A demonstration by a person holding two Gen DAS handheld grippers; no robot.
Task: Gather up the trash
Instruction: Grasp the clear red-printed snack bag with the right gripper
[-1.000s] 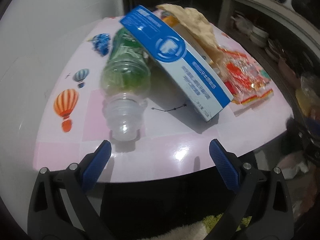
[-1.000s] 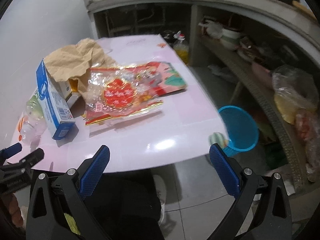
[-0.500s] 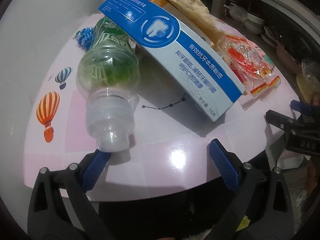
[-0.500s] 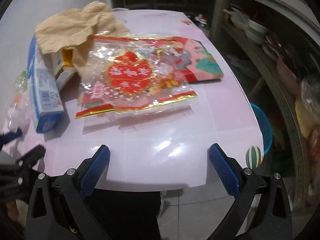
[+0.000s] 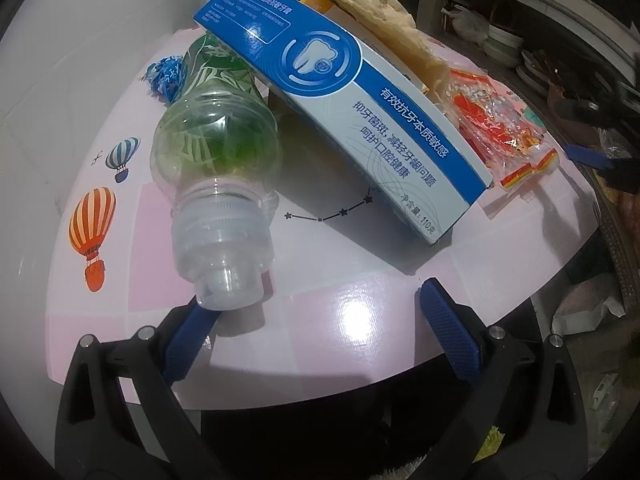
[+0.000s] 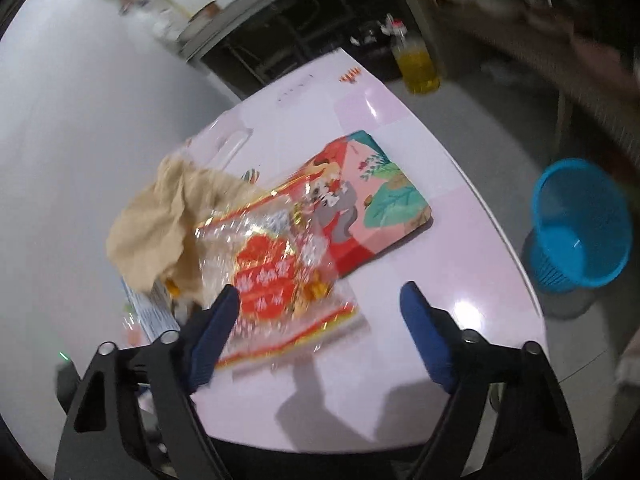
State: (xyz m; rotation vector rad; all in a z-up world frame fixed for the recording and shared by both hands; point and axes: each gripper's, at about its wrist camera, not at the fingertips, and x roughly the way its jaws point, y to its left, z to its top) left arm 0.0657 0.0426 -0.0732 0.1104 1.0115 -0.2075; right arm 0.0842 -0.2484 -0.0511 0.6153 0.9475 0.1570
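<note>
Closing right tool around crinkly red wrapper at 12 o'clock, nothing pinched yet | left tool spread, reaching bottle cap at its 10 o'clock finger | blue bin waiting at 2 o'clock off the bench for drops

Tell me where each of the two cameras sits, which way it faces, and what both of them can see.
Left wrist: on the left gripper, angled down at the bottle and toothpaste box; its blue fingers show, open.
Right wrist: on the right gripper, angled down at the plastic wrapper; its jaws are closing, wrapper edge between them.
Shared: pink table, wrapper, tan paper.
</note>
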